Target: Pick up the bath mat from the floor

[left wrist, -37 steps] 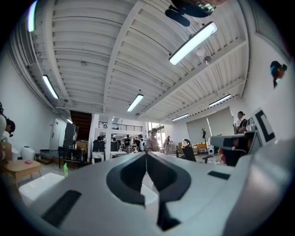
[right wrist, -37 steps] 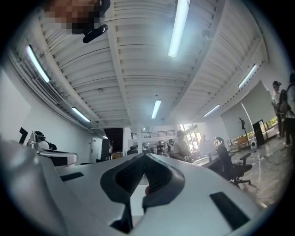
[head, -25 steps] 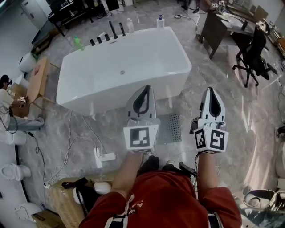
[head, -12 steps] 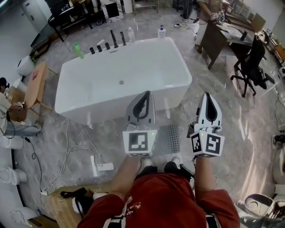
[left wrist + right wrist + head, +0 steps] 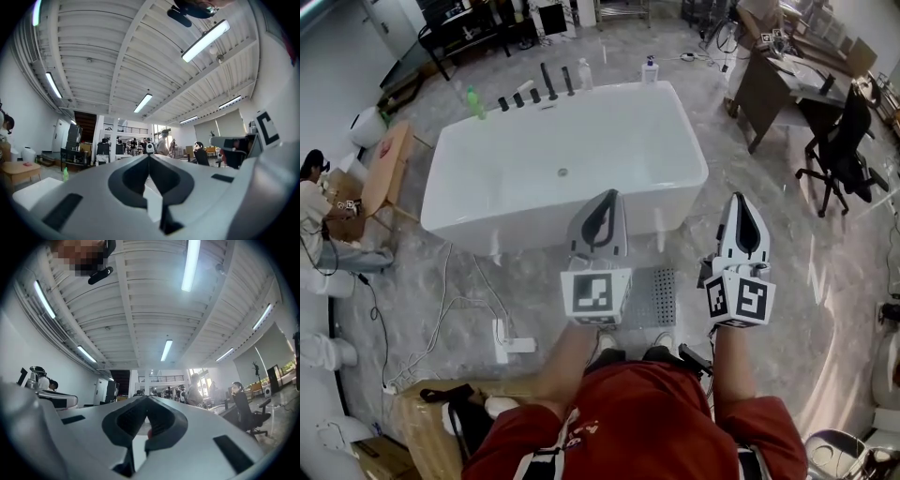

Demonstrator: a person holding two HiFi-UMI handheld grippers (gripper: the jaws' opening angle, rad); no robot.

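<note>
Progress is nil so far: the grey perforated rectangular bath mat (image 5: pixel 661 295) lies flat on the marbled grey floor (image 5: pixel 787 281), at 12 o'clock from my feet and just short of the white freestanding bathtub (image 5: pixel 581 141) beyond it. Nothing touches it. My left gripper (image 5: pixel 604 199) has its jaws pressed together with nothing between them. My right gripper (image 5: pixel 741 201) is likewise closed and empty. Both hang well above the floor, and the mat shows between them in the head view. By my judgement everything is left to do: lower, part a pair of jaws, pinch an edge, lift.
</note>
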